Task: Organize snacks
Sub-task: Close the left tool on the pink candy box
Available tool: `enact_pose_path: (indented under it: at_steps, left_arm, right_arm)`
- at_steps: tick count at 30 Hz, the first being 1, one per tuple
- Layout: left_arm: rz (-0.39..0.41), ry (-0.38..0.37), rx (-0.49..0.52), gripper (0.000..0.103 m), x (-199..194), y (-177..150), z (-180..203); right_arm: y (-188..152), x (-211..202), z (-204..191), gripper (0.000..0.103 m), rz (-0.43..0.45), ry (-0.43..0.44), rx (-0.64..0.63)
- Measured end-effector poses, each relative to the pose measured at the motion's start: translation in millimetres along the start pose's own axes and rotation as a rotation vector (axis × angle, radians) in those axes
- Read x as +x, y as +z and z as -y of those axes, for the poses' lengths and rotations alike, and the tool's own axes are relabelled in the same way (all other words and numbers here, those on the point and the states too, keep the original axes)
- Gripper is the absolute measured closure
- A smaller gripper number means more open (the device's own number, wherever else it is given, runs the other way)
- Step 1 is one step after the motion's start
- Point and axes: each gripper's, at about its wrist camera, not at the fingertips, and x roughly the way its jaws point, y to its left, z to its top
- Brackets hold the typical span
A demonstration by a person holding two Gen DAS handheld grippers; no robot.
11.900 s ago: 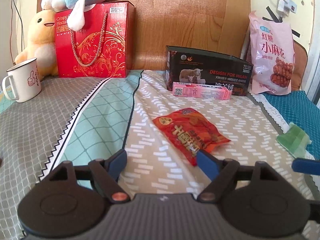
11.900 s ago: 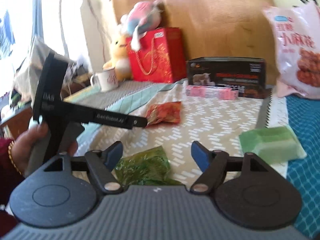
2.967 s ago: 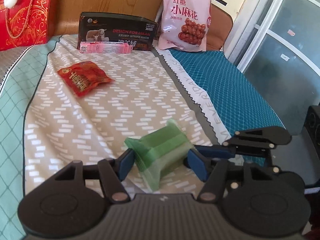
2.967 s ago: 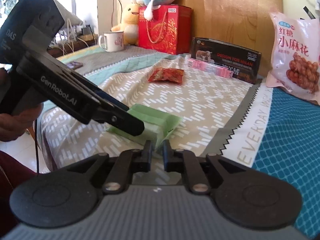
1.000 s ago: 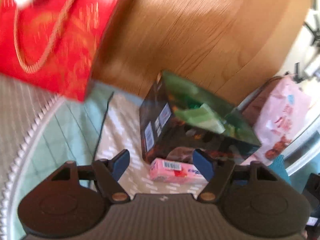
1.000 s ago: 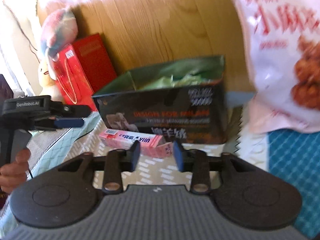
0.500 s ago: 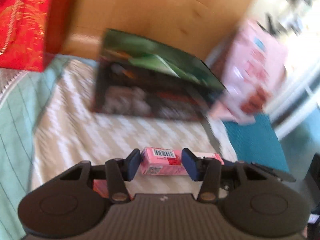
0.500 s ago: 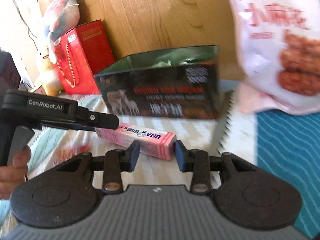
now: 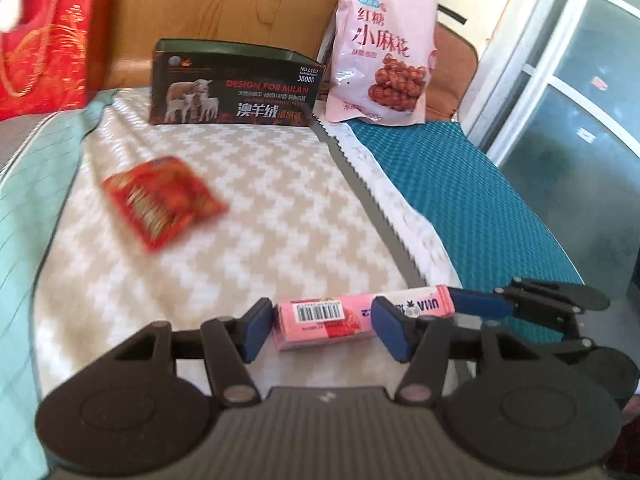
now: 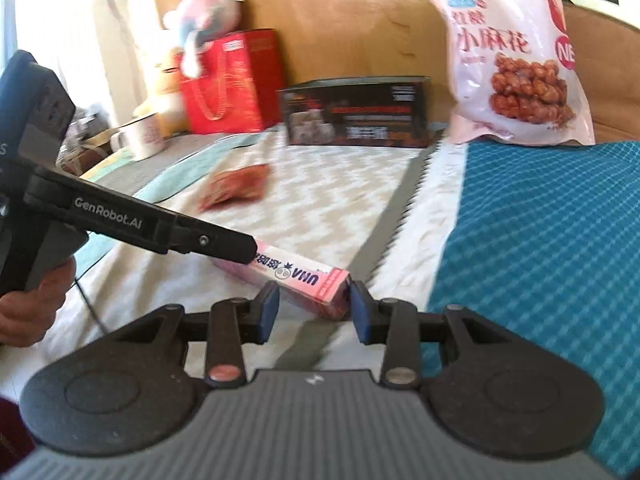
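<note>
The long pink candy box [image 9: 362, 315] lies low over the bed [image 9: 248, 216], near its front edge, with a gripper at each end. The left gripper [image 9: 324, 325] has its blue pads on both sides of the barcode end. Its jaws are opening, and there is a small gap by the left pad, so it does not squeeze the box. The right gripper [image 10: 312, 313] is clenched on the other end of the box, with both blue pads pressed on it.

Farther back on the bed lies a red snack bag [image 9: 160, 200], blurry. Behind it a dark box with sheep on it [image 9: 234, 88] stands by the wooden headboard [image 9: 224, 4]. A big pink snack bag [image 9: 384, 52] leans up next to that box. A red gift bag [image 9: 44, 40] stands far left.
</note>
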Motion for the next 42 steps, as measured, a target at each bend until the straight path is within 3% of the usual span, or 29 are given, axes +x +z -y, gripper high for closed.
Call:
enact_pose_path:
  at_steps: [4,7,12,15,24,27,31,33,39,42]
  left_arm:
    - [0.048,0.004,-0.017,0.042,-30.0,-26.6,-5.5]
    - [0.073,-0.041,-0.076,0.039,-48.2,-37.5,-14.6]
    - [0.110,-0.035,-0.127,0.035,-59.2,-41.7,-25.1]
    - [0.110,-0.054,-0.157,0.035,-58.8,-42.5,-29.5]
    - [0.086,-0.051,-0.116,0.035,-49.7,-45.3,-22.3]
    - [0.095,-0.053,-0.112,0.035,-51.9,-45.0,-22.3]
    - [0.091,-0.068,-0.105,0.038,-51.3,-43.6,-21.8]
    - [0.077,-0.066,-0.095,0.040,-47.6,-44.0,-20.3]
    - [0.067,-0.045,-0.098,0.049,-48.9,-48.0,-22.2]
    - [0.055,-0.043,-0.109,0.049,-54.9,-41.4,-23.4]
  right_arm:
    - [-14.4,-18.8,-21.2,0.058,0.056,0.098,-0.007]
    - [-22.0,-26.4,-30.2,0.053,0.102,0.136,0.005]
    - [-28.3,-27.1,-43.4,0.053,0.096,0.091,-0.061]
    - [-34.1,-28.1,-47.1,0.046,0.117,0.072,-0.071]
    - [-39.0,-18.9,-42.4,0.045,0.093,0.020,-0.022]
    - [-38.3,-25.3,-43.0,0.046,0.132,-0.036,-0.052]
    - [-38.0,-28.7,-32.4,0.046,0.113,-0.023,-0.005]
    - [-40.0,-24.5,-35.7,0.048,0.089,-0.006,-0.012]
    - [-37.3,-14.9,-46.3,0.073,0.062,-0.006,-0.047]
    - [-30.0,-14.6,-51.3,0.074,0.035,-0.003,-0.094]
